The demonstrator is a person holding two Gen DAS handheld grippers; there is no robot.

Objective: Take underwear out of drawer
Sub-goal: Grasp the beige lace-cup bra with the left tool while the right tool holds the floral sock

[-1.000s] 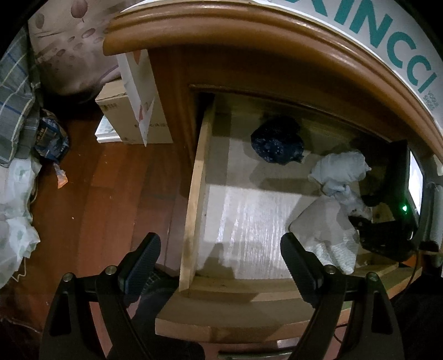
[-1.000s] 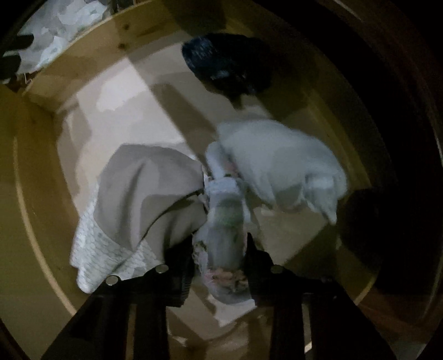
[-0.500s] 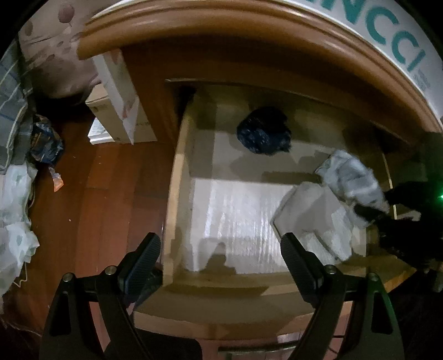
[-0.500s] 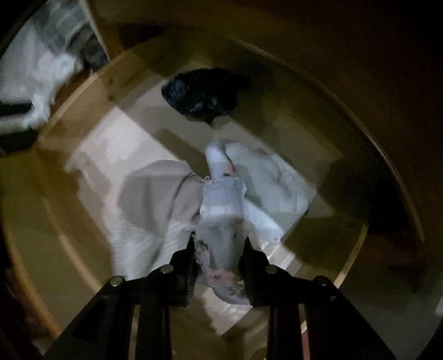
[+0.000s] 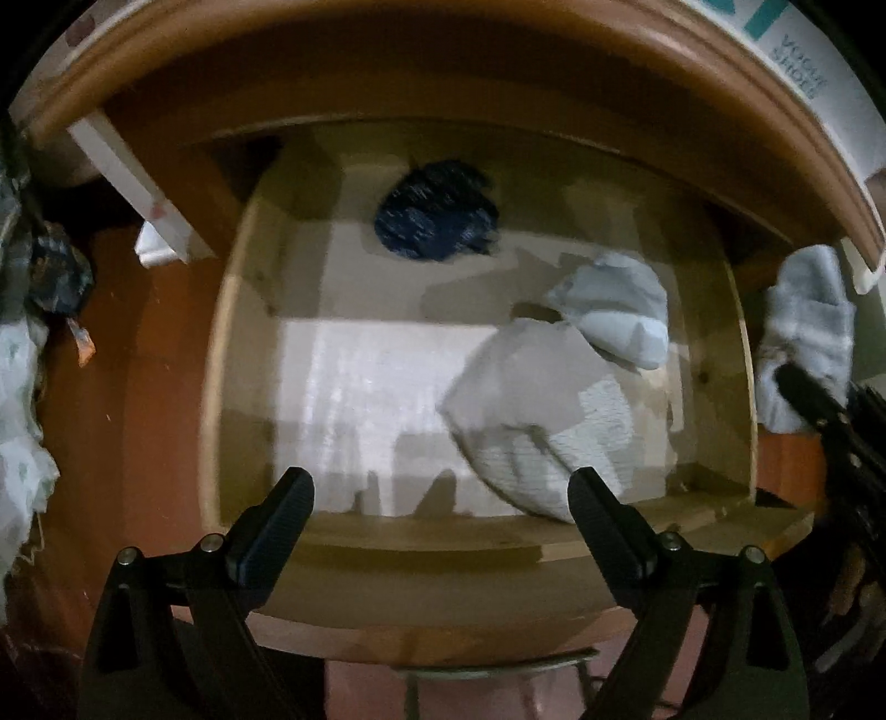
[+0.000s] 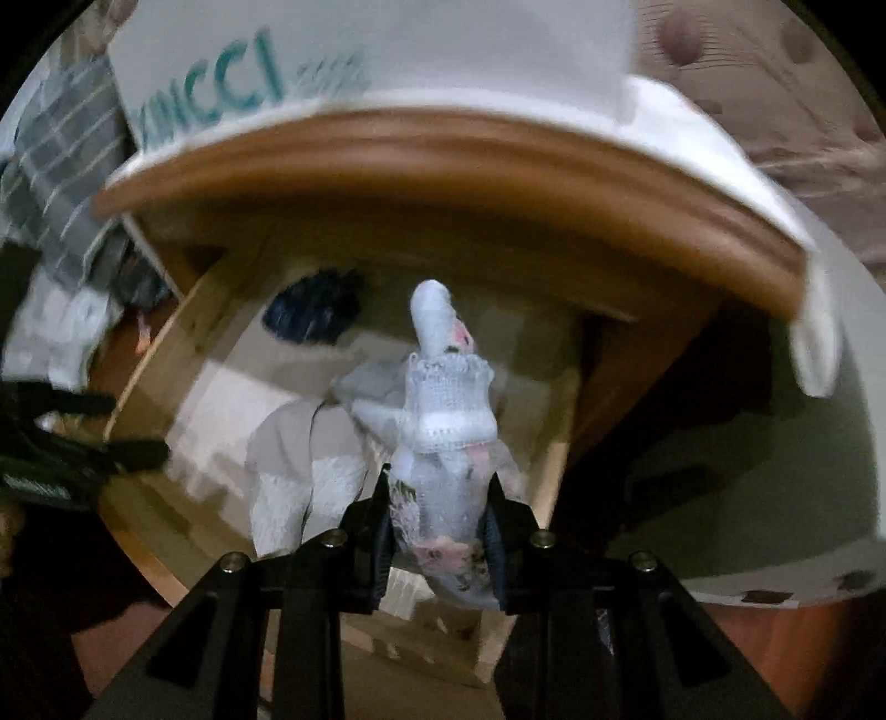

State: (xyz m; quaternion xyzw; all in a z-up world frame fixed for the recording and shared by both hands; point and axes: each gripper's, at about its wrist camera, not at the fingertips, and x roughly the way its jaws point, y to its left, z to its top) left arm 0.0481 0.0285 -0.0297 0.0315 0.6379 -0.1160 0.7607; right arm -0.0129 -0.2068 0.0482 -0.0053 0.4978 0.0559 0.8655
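The wooden drawer (image 5: pixel 221 387) stands pulled open under the cabinet top. In it lie a dark blue bundle (image 5: pixel 437 213), a pale blue bundle (image 5: pixel 614 304) and a white folded piece (image 5: pixel 537 404). My right gripper (image 6: pixel 440 531) is shut on white floral underwear (image 6: pixel 448 410) with a lace band, held up above the drawer's right side; the garment also shows in the left wrist view (image 5: pixel 803 332). My left gripper (image 5: pixel 440 515) is open and empty in front of the drawer's front edge.
A white shoe box with teal lettering (image 6: pixel 232 72) sits on the rounded cabinet top (image 5: pixel 387 33). White boxes (image 5: pixel 144 183) and bags of clothing (image 5: pixel 22 387) lie on the reddish floor to the left of the drawer.
My right gripper has lifted the white floral underwear up out of the drawer and off to the right. My left gripper has shifted right and now faces the drawer squarely, still open.
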